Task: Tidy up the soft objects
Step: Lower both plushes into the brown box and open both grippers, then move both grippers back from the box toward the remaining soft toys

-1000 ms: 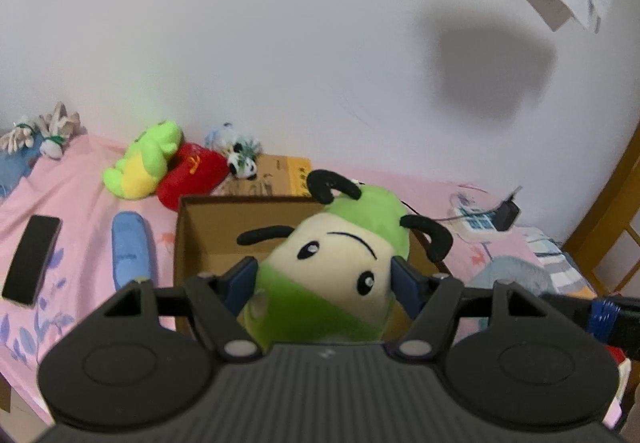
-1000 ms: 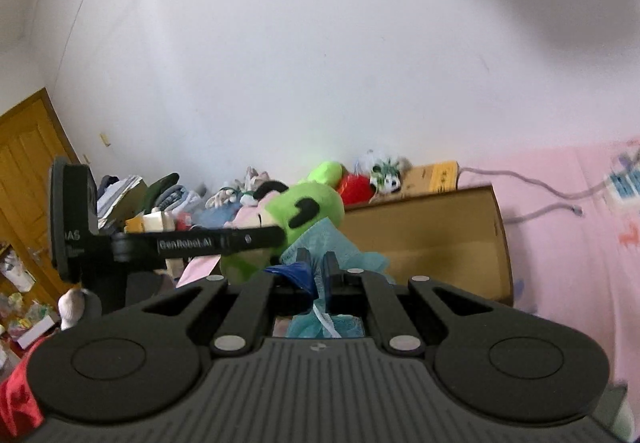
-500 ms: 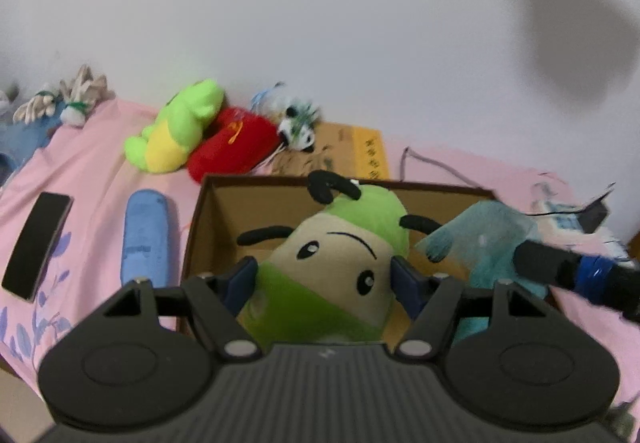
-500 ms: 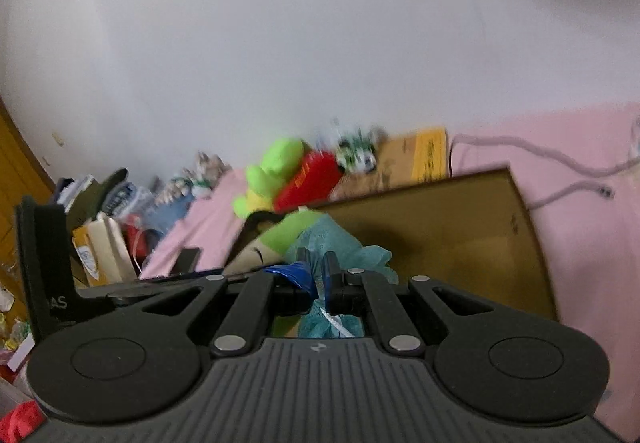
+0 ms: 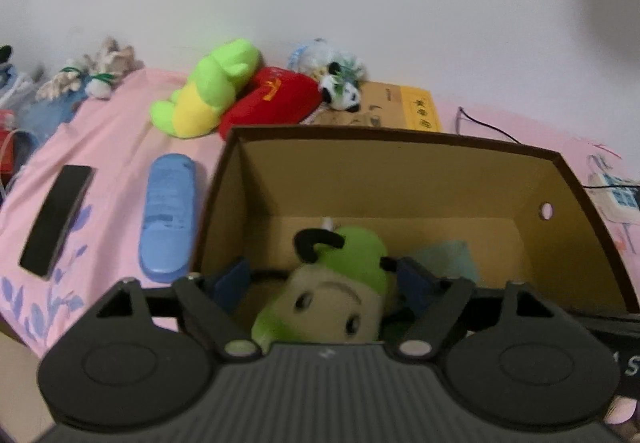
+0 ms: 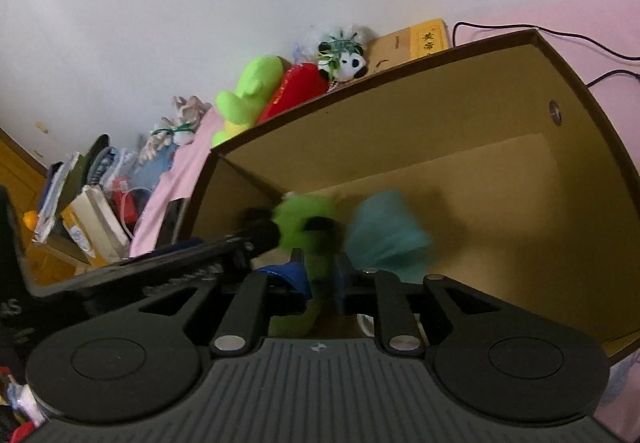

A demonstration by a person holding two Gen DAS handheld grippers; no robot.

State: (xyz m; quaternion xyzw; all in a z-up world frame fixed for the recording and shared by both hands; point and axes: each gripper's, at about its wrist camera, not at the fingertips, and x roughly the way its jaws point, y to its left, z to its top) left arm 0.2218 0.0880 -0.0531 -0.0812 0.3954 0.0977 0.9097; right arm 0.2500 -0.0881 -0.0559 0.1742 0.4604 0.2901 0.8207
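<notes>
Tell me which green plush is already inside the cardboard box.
The green plush with black antennae and a cream face, lying between the left gripper's open jaws in the box. The lime-and-yellow plush lies outside on the pink sheet.

1. Brown cardboard box (image 5: pixel 400 179), tan inside.
2. Green and cream plush (image 5: pixel 340 283) with black antennae.
3. Teal plush (image 6: pixel 386 235).
4. Pink bedsheet (image 5: pixel 112 147) with blue leaf print.
5. Red cushion (image 5: pixel 272 99).

Green plush (image 5: pixel 340 283) lowered into box (image 5: pixel 400 171); fingers (image 5: pixel 230 277) opening.

box (image 5: pixel 400 179) on bed (image 5: pixel 120 131) | bug plush (image 5: pixel 340 283) in box | remote (image 5: pixel 168 215) left of box, phone (image 5: pixel 56 221) further left
</notes>
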